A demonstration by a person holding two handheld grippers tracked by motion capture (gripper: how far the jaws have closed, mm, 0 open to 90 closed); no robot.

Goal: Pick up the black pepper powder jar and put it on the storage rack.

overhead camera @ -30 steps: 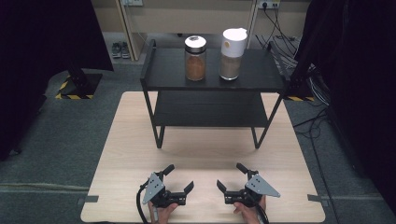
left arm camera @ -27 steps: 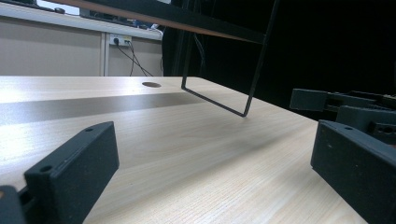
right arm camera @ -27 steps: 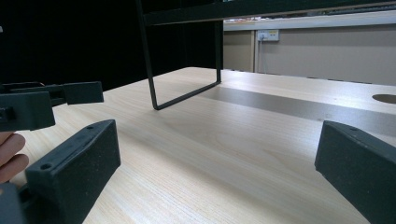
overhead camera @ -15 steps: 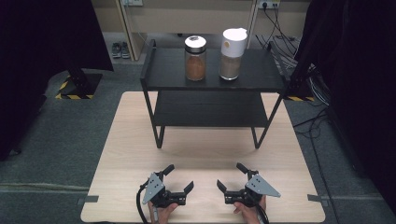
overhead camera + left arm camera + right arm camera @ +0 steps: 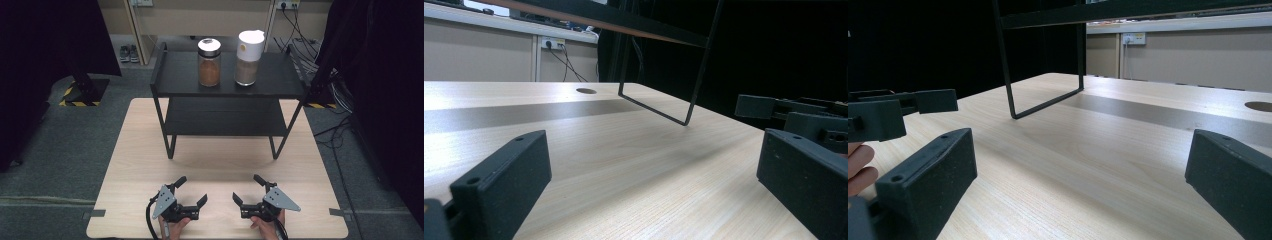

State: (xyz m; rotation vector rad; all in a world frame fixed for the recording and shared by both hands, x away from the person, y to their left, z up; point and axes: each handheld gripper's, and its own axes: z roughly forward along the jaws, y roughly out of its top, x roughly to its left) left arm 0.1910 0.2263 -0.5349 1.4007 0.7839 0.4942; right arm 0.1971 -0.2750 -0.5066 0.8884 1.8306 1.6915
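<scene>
My left gripper (image 5: 192, 190) rests at the near edge of the wooden table (image 5: 220, 160), open and empty. Beside it, to the right, my right gripper (image 5: 246, 188) is open and empty too. In the left gripper view my left gripper (image 5: 649, 185) has its jaws wide apart over bare wood, with the right gripper (image 5: 784, 107) at the right edge. In the right gripper view my right gripper (image 5: 1078, 175) is spread the same way, with the left gripper (image 5: 898, 112) at the left.
A black two-tier shelf (image 5: 175, 75) stands on the far half of the table. On its top tier stand a glass jar (image 5: 209, 62) of brown contents with a silver lid and a white-lidded jar (image 5: 249, 57). The shelf's thin legs (image 5: 694, 65) (image 5: 1008, 75) rise ahead of both grippers.
</scene>
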